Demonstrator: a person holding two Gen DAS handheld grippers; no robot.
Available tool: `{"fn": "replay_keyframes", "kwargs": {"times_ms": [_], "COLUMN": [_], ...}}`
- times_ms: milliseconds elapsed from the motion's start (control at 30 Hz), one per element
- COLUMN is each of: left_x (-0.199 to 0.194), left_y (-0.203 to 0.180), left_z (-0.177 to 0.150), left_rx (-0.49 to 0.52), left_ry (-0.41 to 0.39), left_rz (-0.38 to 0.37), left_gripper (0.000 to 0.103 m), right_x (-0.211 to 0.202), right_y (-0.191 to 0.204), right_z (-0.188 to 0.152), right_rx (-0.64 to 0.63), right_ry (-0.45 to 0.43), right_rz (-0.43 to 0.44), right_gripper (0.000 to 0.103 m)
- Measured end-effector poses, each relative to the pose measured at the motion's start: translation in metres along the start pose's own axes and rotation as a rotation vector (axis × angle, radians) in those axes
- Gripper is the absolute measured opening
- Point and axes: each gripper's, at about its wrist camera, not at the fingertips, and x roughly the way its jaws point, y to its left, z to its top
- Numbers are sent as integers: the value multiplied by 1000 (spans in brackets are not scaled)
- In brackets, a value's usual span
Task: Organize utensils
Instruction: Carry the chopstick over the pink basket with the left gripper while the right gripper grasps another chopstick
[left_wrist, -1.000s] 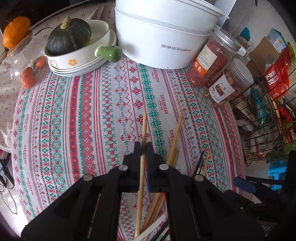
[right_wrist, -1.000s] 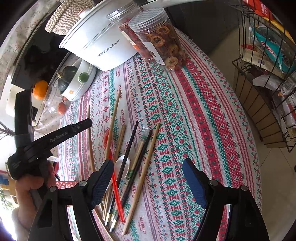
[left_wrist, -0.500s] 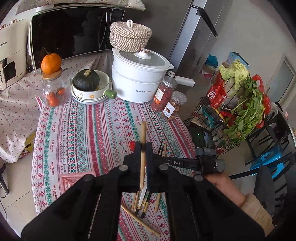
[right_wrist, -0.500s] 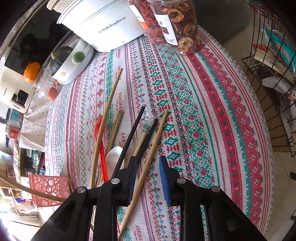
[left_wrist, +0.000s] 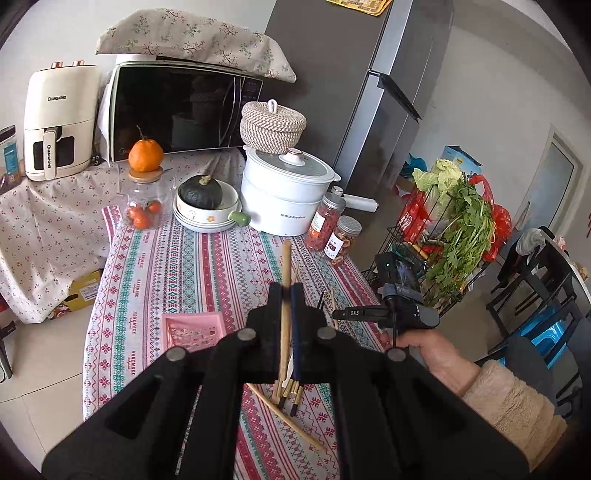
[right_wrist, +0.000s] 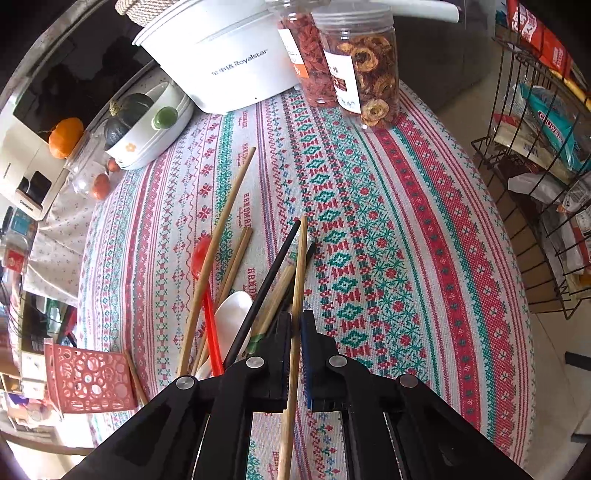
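My left gripper (left_wrist: 286, 291) is shut on a wooden chopstick (left_wrist: 285, 266), held high above the table, its tip pointing away. Below it lies a pile of chopsticks (left_wrist: 288, 391) beside a pink perforated basket (left_wrist: 194, 330). My right gripper (right_wrist: 294, 319) points steeply down at the pile and is shut on another wooden chopstick (right_wrist: 300, 266) that lies along the cloth. Left of it lie a black chopstick (right_wrist: 273, 277), a long wooden chopstick (right_wrist: 221, 240), a red spoon (right_wrist: 205, 280) and a white spoon (right_wrist: 231, 321). The pink basket (right_wrist: 90, 380) stands at the lower left.
At the table's far end stand a white steamer pot (left_wrist: 284, 195), two snack jars (left_wrist: 334, 229), a bowl with a squash (left_wrist: 207, 206) and a glass jar (left_wrist: 144, 206). A wire rack (right_wrist: 546, 155) of packets stands right of the table. A hand (left_wrist: 432, 350) holds the right gripper.
The left gripper rose and drew back with its chopstick, so the whole table now shows. The right gripper's jaws went from wide open to shut on a wooden chopstick in the pile.
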Motion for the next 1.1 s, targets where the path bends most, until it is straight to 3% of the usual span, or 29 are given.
{"fn": "replay_keyframes", "kwargs": {"times_ms": [300, 467, 633, 1000, 1100], "left_x": [-35, -49, -41, -23, -25], "left_y": [9, 11, 28, 63, 64], "left_z": [8, 14, 17, 19, 20], "left_rx": [-47, -11, -8, -88, -92], "left_ry": [-122, -198, -203, -149, -146], "left_rz": [27, 115, 193, 229, 211], "left_gripper": [5, 5, 5, 5, 5], "right_x": [-104, -146, -175, -199, -187], "right_y": [25, 55, 82, 127, 119], "right_z": [-29, -47, -51, -49, -39], "right_rx": [-125, -227, -261, -333, -322], "right_ry": [-206, -323, -407, -448, -417], "right_rz": [86, 96, 157, 316, 291], "right_gripper": [4, 1, 1, 2, 4]}}
